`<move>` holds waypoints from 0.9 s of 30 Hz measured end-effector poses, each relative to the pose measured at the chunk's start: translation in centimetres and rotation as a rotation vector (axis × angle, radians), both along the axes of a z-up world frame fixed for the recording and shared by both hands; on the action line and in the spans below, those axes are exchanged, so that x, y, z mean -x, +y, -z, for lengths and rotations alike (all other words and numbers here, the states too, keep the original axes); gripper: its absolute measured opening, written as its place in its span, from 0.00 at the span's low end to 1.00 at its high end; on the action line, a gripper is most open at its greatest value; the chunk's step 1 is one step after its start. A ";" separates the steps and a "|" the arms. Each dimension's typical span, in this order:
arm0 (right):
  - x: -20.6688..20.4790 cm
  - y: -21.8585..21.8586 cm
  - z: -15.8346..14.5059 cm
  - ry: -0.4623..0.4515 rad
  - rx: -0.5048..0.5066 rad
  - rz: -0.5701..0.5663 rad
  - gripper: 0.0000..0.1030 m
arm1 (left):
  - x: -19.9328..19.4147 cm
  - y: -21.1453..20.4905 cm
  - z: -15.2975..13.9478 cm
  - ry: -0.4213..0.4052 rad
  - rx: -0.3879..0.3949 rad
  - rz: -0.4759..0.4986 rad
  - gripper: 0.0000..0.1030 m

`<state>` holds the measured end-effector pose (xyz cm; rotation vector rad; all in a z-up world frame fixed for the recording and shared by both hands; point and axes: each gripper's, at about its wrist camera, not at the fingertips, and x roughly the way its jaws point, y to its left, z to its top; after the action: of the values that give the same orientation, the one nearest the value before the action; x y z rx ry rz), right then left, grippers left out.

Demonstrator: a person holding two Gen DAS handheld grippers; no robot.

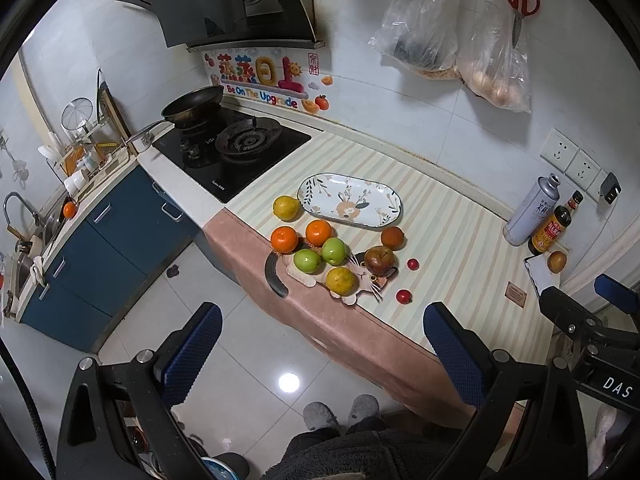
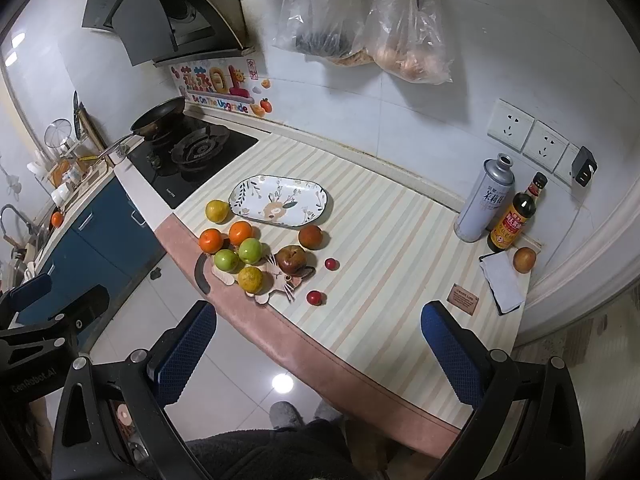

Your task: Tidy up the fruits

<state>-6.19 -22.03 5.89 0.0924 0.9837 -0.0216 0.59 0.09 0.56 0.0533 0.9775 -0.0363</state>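
A striped counter [image 1: 452,240] runs across the middle of both views, with a black stove [image 1: 232,148] at upper left. Near the centre lies an oval flowered plate [image 1: 349,199], bare of fruit. Just below and left of it the fruits sit clustered: two oranges [image 1: 284,239], two green apples [image 1: 334,251], two yellowish citrus [image 1: 286,208], a brownish apple [image 1: 379,260] and two small red tomatoes [image 1: 404,296]. At the bottom of each view, the left gripper [image 1: 322,354] and right gripper [image 2: 316,354] hover with fingers spread wide, holding nothing.
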 end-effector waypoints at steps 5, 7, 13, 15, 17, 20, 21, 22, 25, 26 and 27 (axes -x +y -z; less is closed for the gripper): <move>-0.1 0.0 -0.1 0.001 -0.002 -0.002 1.00 | 0.0 -0.1 0.0 0.001 -0.001 -0.001 1.00; -0.1 0.0 0.0 0.000 -0.002 -0.002 1.00 | -0.1 -0.1 0.0 0.002 0.000 -0.002 1.00; -0.1 -0.1 -0.1 -0.002 -0.007 0.000 1.00 | 0.0 0.1 -0.1 -0.002 0.001 -0.004 1.00; -0.1 -0.2 -0.1 -0.001 -0.008 -0.001 1.00 | 0.0 0.1 -0.1 -0.003 0.001 -0.003 1.00; -0.2 -0.2 -0.1 0.000 -0.011 -0.001 1.00 | 0.0 0.0 -0.1 -0.001 0.000 -0.004 1.00; -0.4 -0.2 -0.3 0.001 -0.016 0.001 1.00 | 0.0 0.1 -0.1 -0.003 0.000 -0.002 1.00; -0.4 -0.2 -0.2 0.002 -0.018 0.000 1.00 | 0.0 0.1 -0.1 -0.003 0.000 -0.002 1.00; -0.4 -0.2 -0.2 0.002 -0.018 0.000 1.00 | -0.1 0.1 -0.1 -0.002 0.000 -0.003 1.00; -0.4 -0.1 -0.2 0.003 -0.016 0.000 1.00 | -0.6 -0.4 -0.6 0.002 -0.002 0.001 1.00; -0.3 -0.1 -0.2 0.001 -0.016 0.001 1.00 | -0.9 -0.6 -0.8 0.004 -0.003 0.003 1.00; -0.3 -0.2 -0.2 0.001 -0.016 0.000 1.00 | -1.0 -0.6 -0.9 0.004 -0.003 0.004 1.00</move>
<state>-5.85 -22.18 6.07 0.1069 0.9853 -0.0139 1.60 -0.53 1.51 0.0578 0.9811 -0.0386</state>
